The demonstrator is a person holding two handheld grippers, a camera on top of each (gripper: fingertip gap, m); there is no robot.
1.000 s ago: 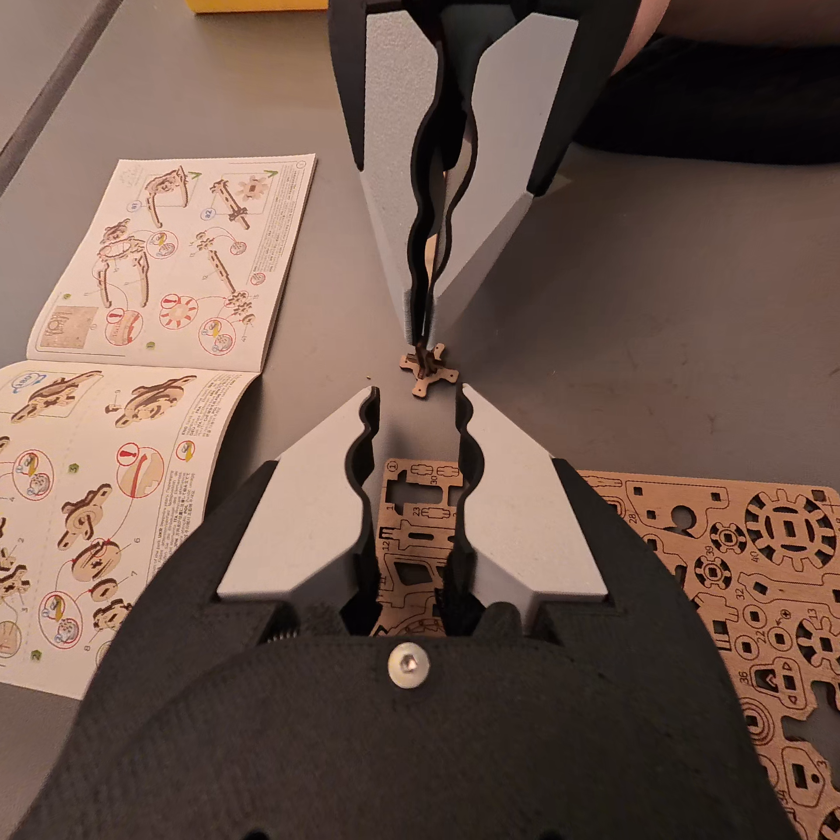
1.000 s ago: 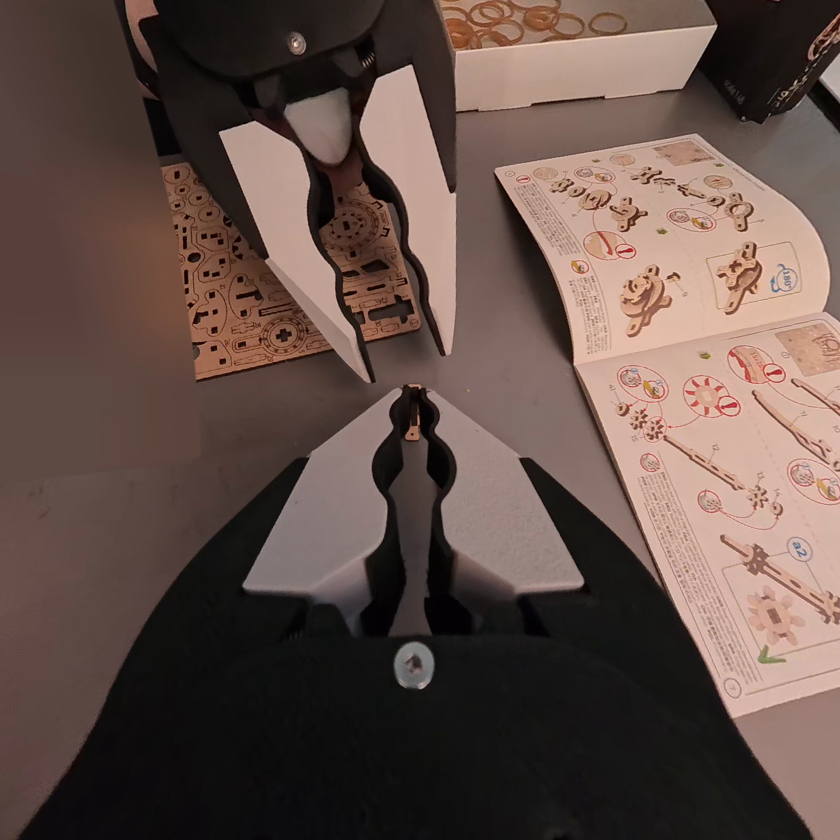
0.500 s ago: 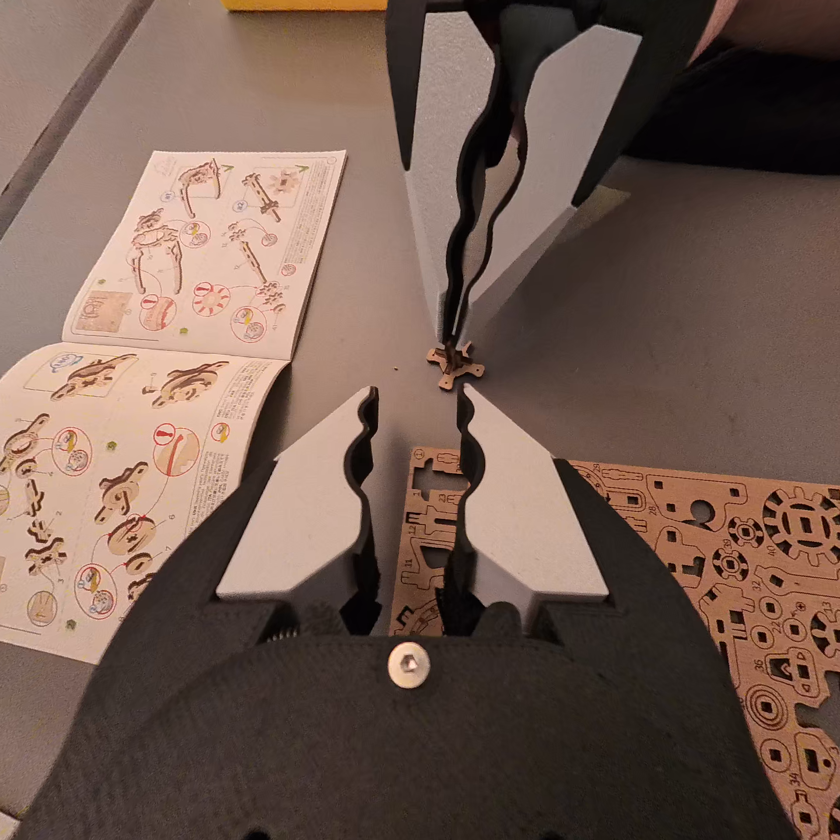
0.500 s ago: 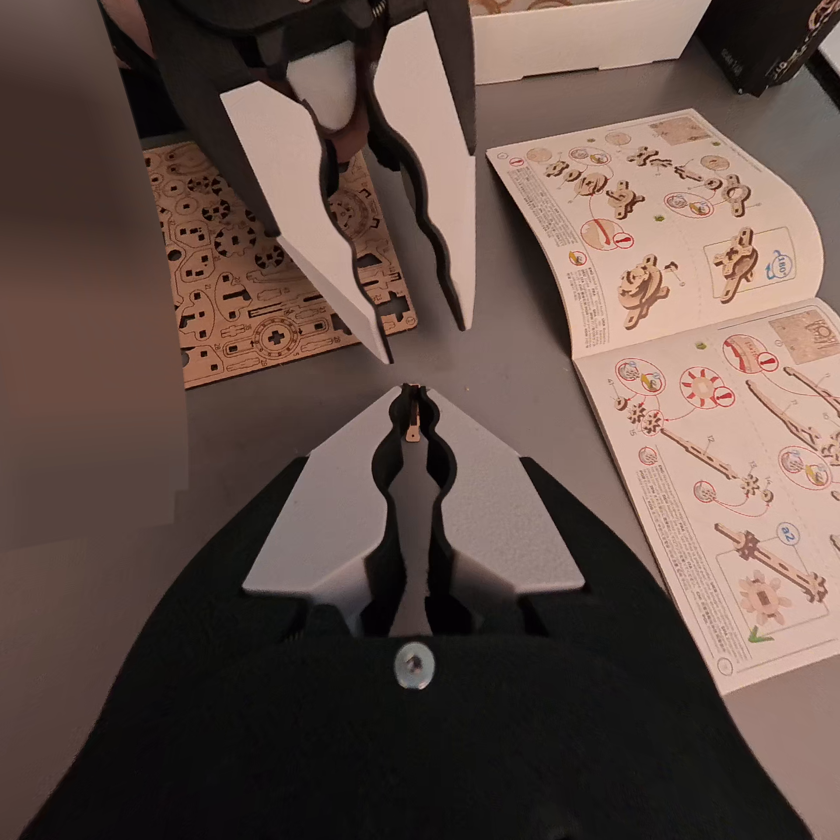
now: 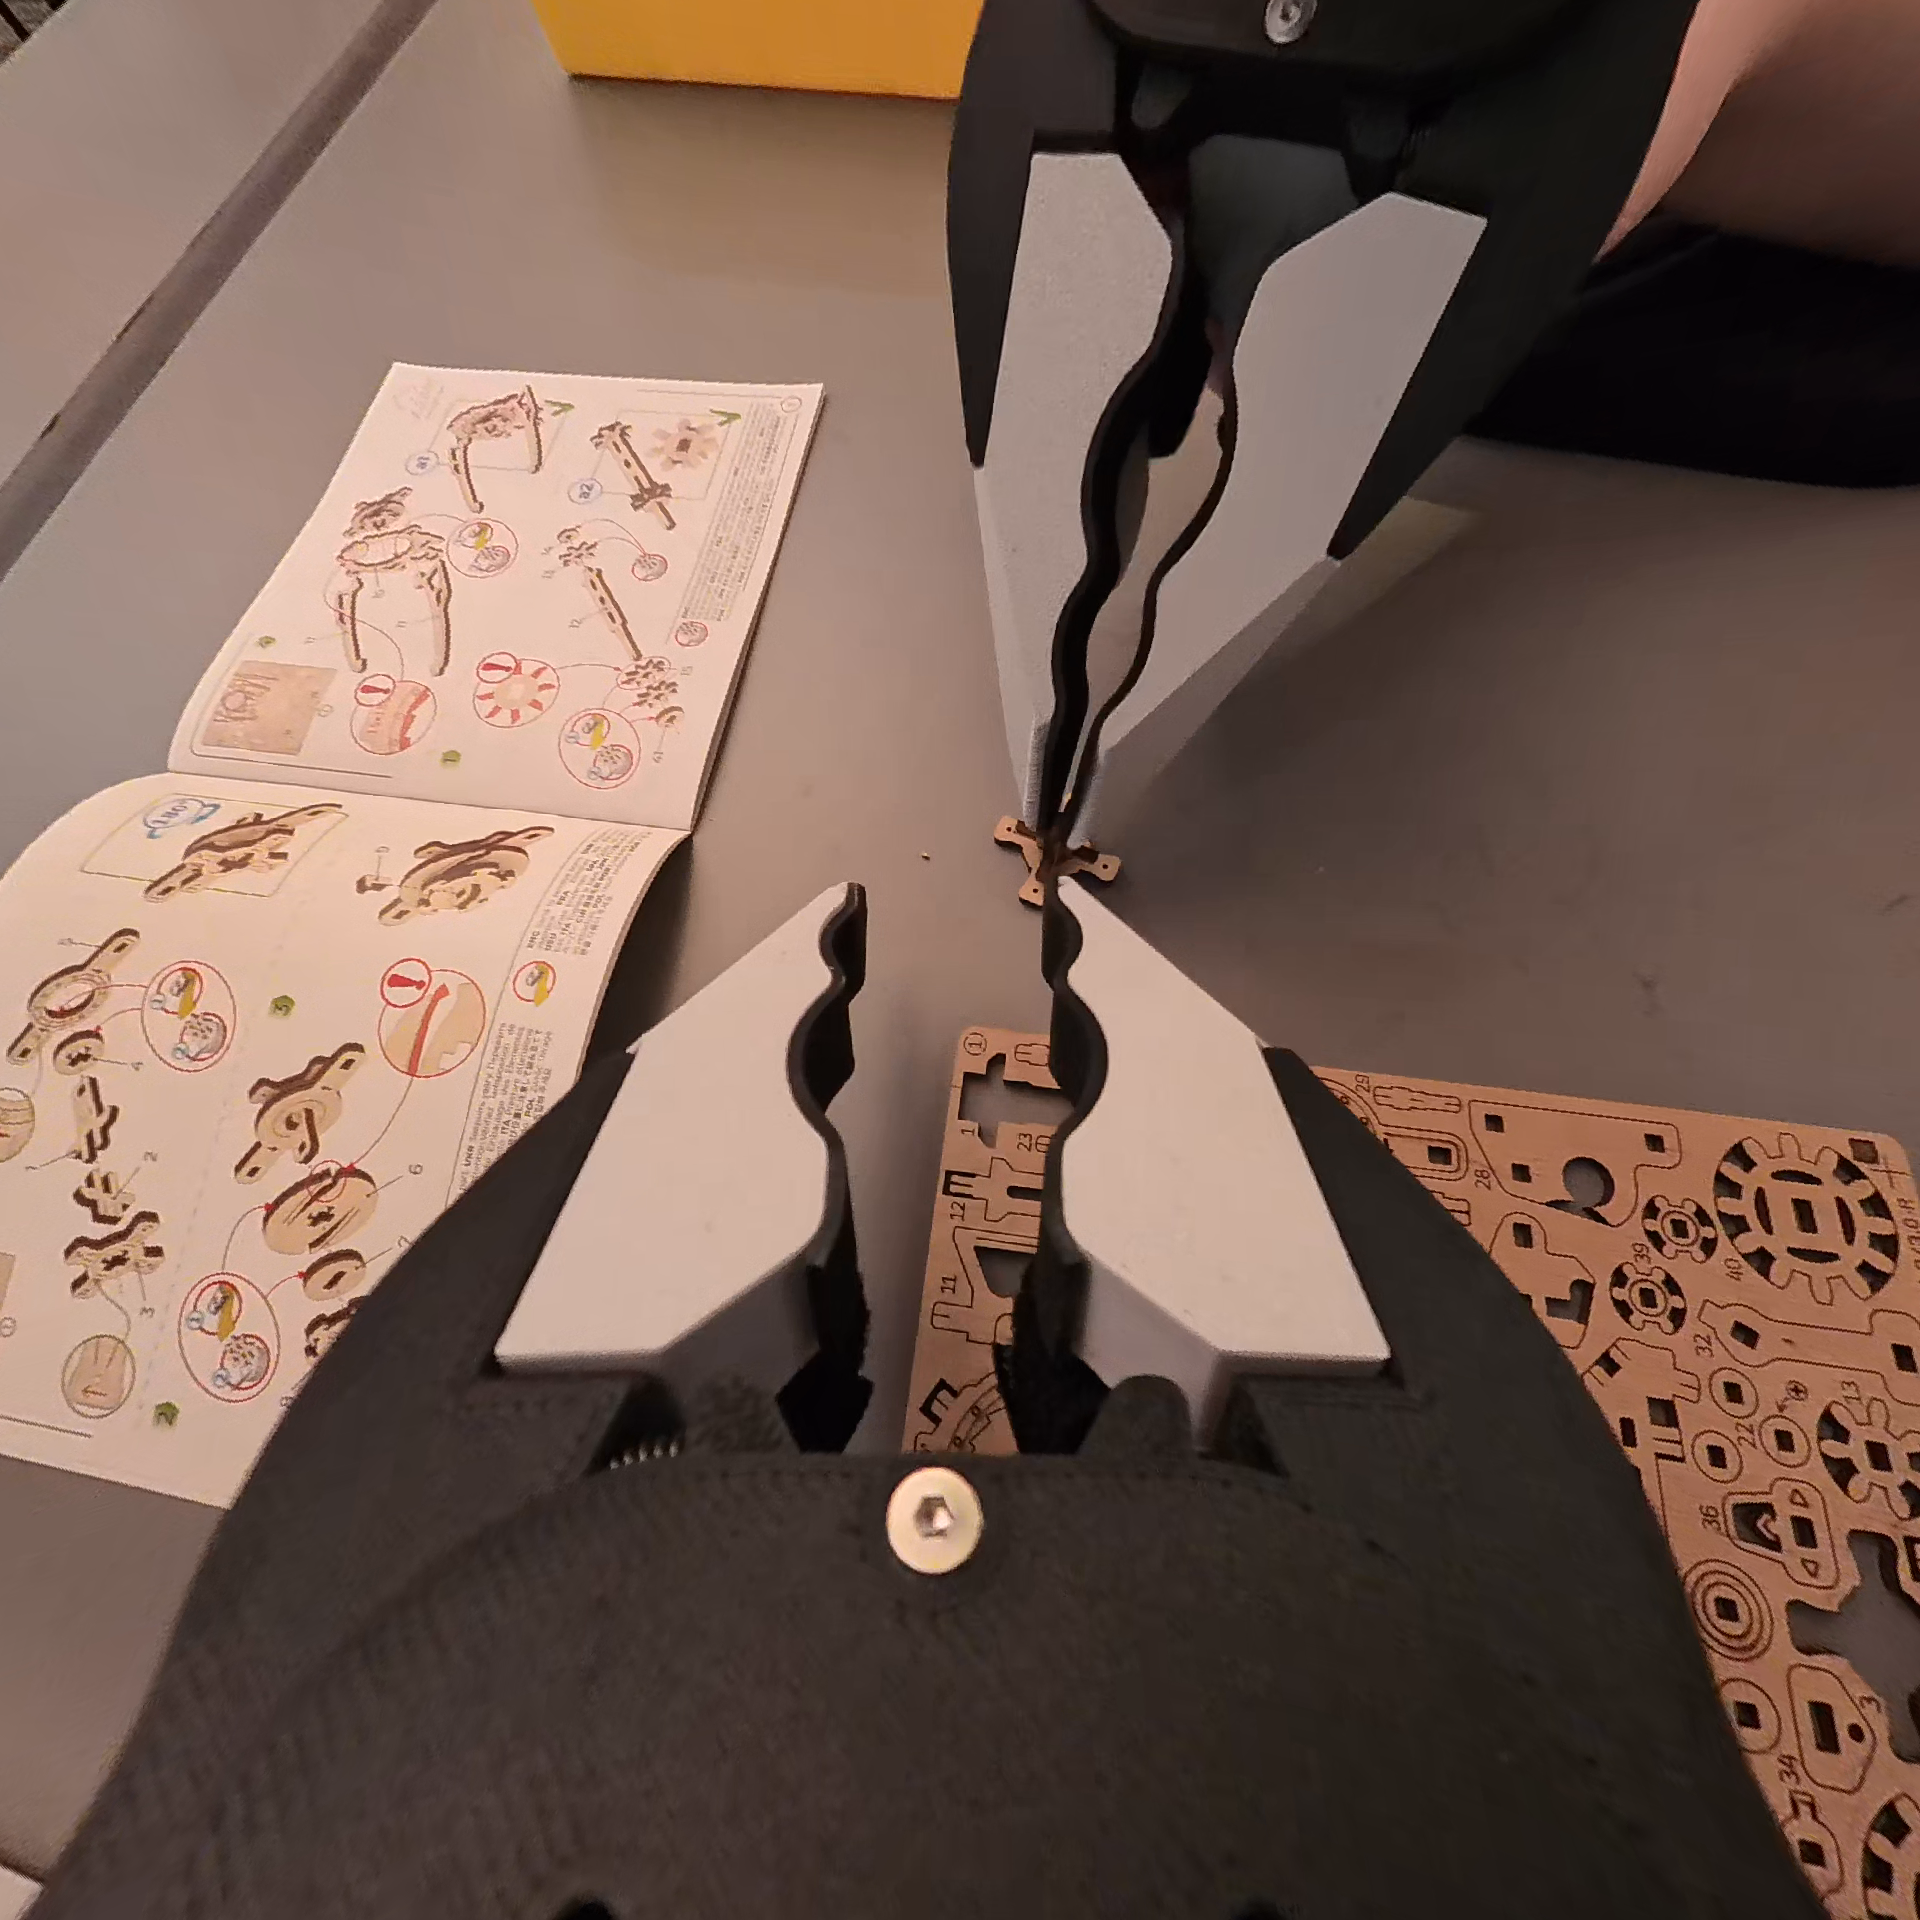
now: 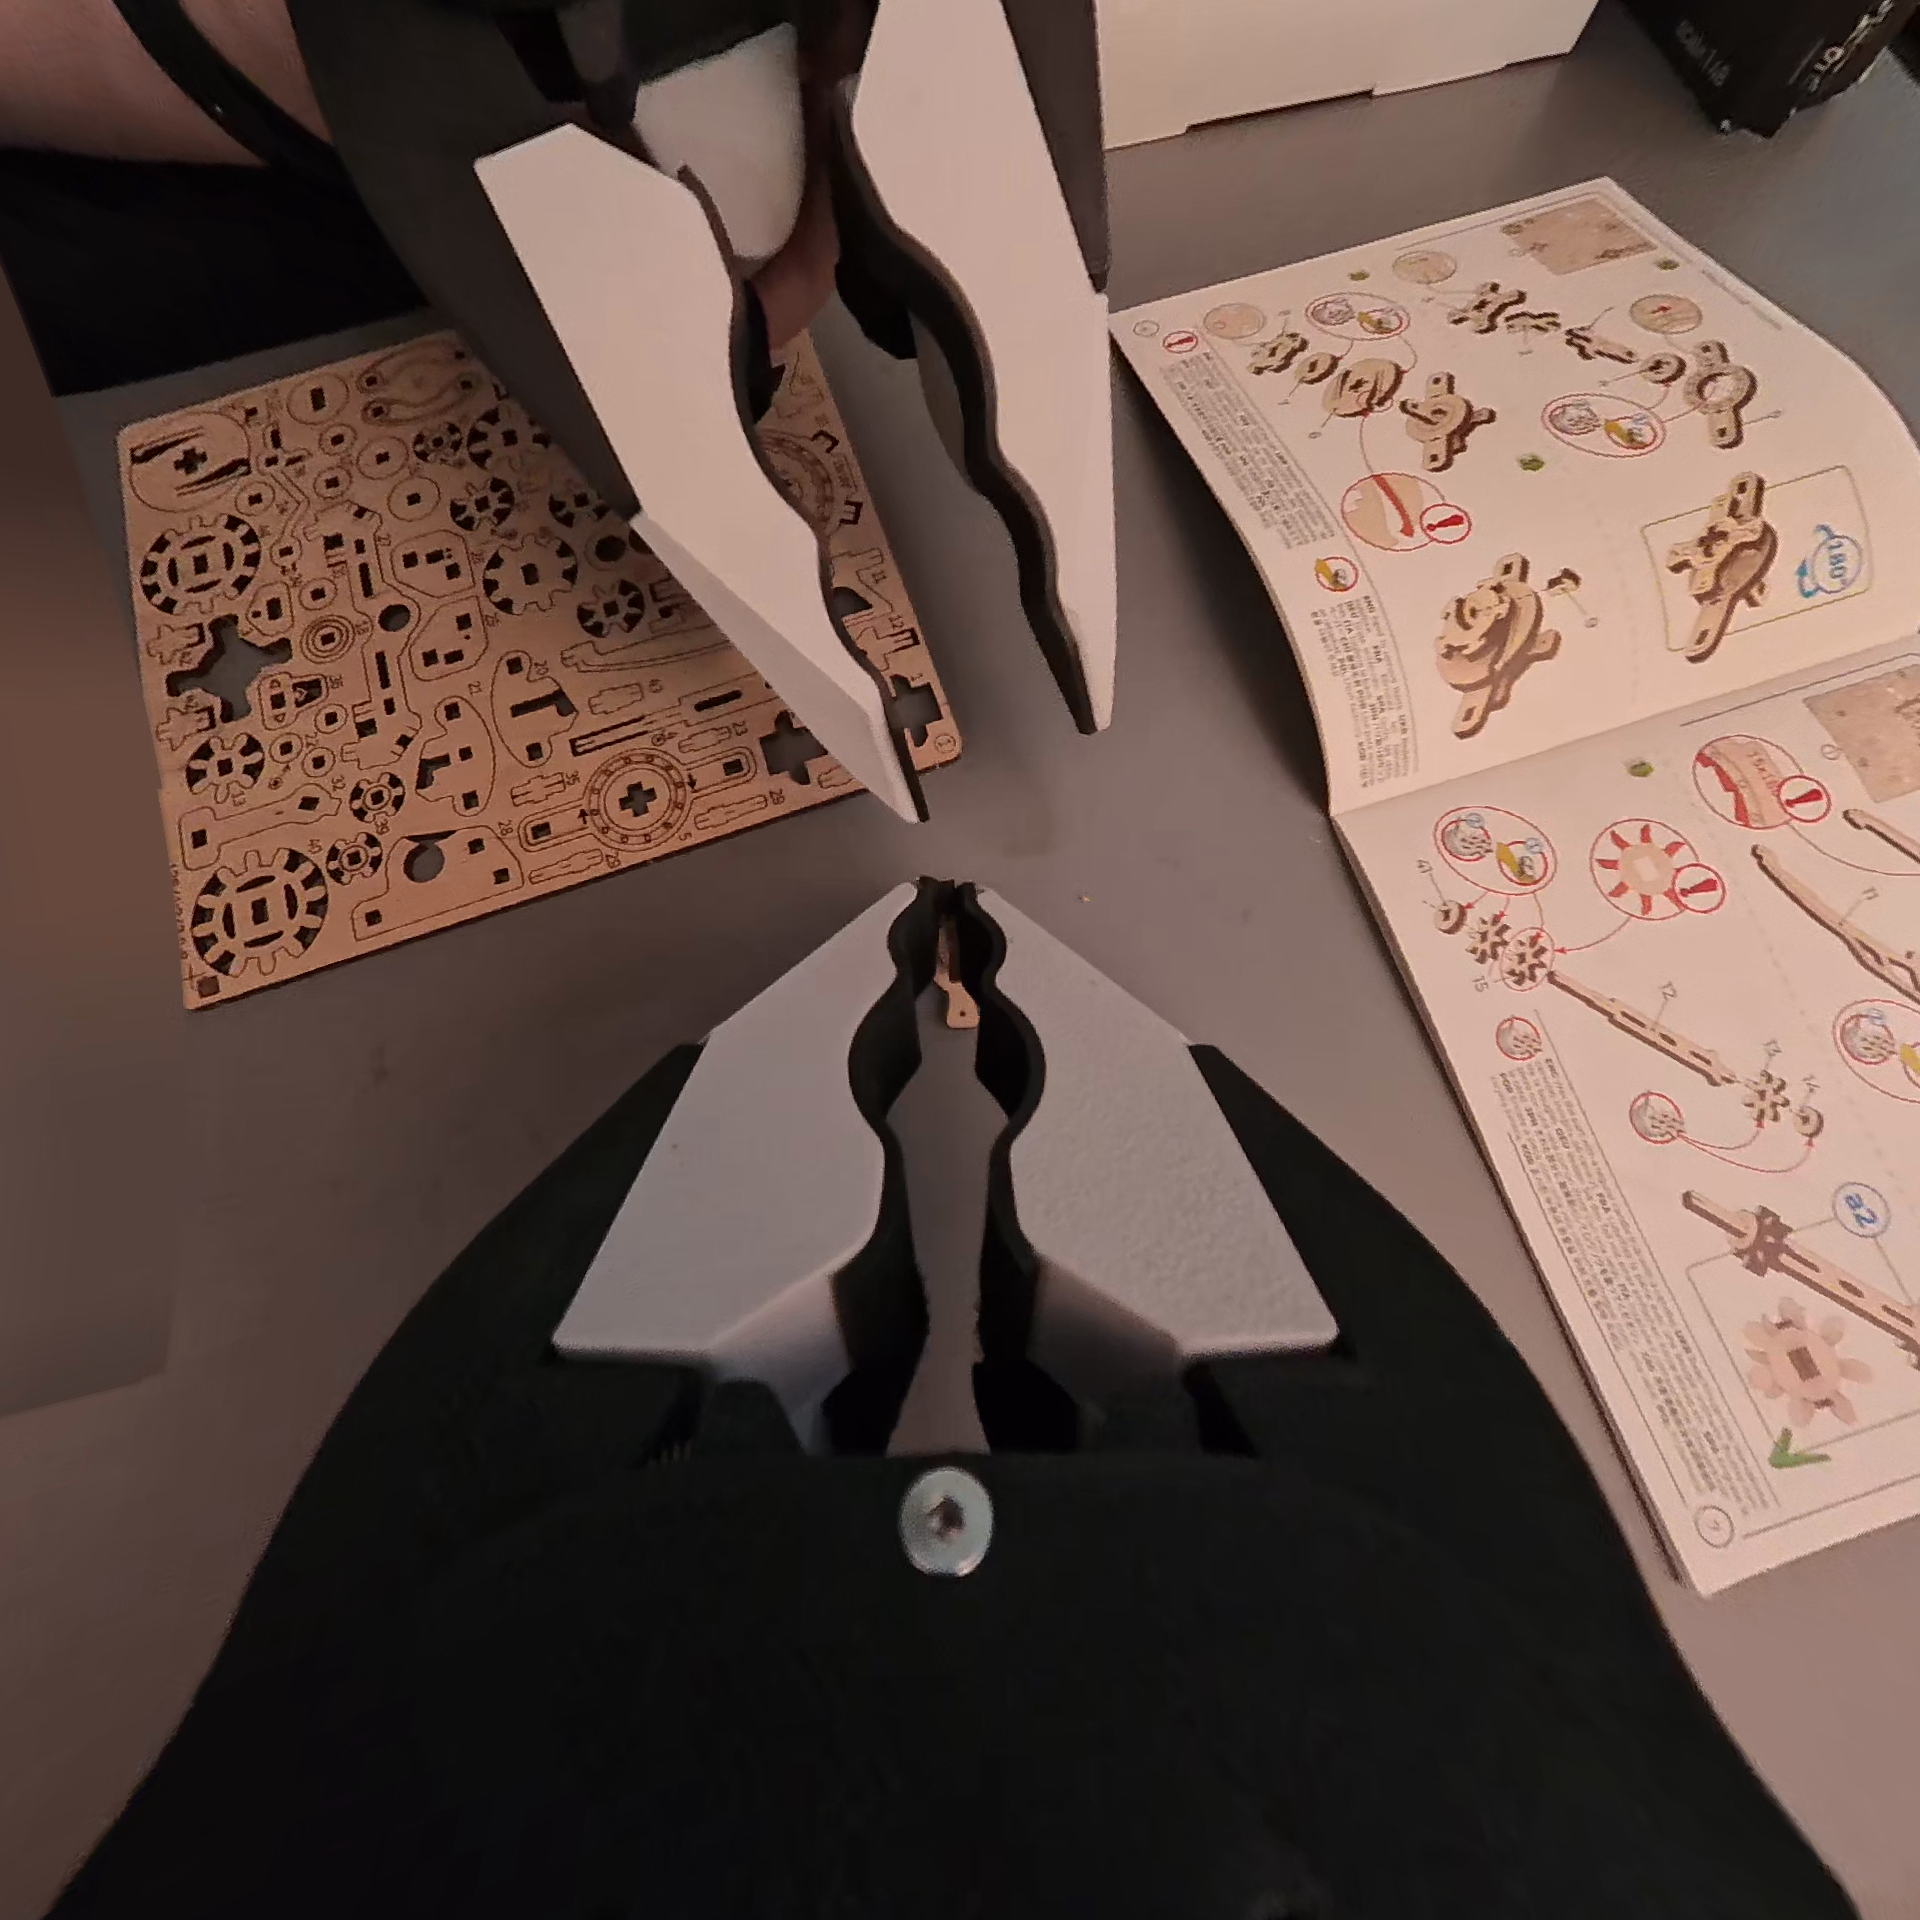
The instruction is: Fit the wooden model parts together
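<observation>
In the left wrist view, the open booklet [image 5: 416, 831] lies left on the table [image 5: 1558, 779], the parts sheet [image 5: 1558, 1299] right; between and beyond them a cross-shaped piece [image 5: 1055, 860] seemingly rests on the table, and a box [image 5: 758, 47] stands farther back.

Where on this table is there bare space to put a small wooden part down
Bare grey table lies right of the right gripper, beyond the wooden parts sheet. Another free strip runs between the instruction booklet and the yellow box. It is crowded in the middle, where the open left gripper faces the cross-shaped part.
</observation>
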